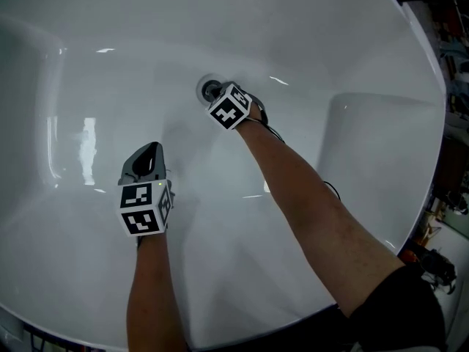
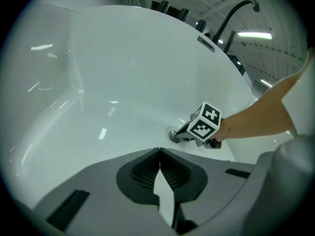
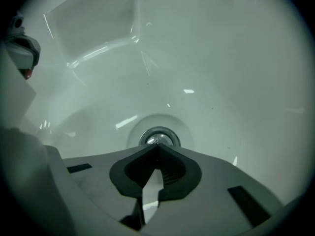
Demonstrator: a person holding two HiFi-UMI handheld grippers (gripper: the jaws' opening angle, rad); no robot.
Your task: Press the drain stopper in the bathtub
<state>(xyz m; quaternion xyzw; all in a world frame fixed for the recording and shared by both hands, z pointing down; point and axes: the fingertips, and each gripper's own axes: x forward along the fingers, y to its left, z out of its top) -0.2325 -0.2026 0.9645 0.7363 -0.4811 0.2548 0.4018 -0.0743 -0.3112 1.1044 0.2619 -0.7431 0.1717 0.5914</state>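
The round chrome drain stopper [image 3: 158, 137] sits in the floor of the white bathtub [image 1: 308, 42]. In the head view it shows as a dark ring [image 1: 211, 89] right at the tip of my right gripper [image 1: 218, 94]. The right gripper [image 3: 157, 145] is shut, its closed tips against the stopper's near edge. From the left gripper view the stopper [image 2: 172, 134] lies under the right gripper [image 2: 178, 135]. My left gripper [image 1: 152, 149] hovers over bare tub floor to the left and nearer me, also shut [image 2: 159, 150], holding nothing.
A black curved faucet [image 2: 235, 14] and dark fittings stand on the tub's far rim. The tub wall [image 1: 44, 123] curves up on the left. A step in the tub's side [image 1: 381, 145] rises at the right.
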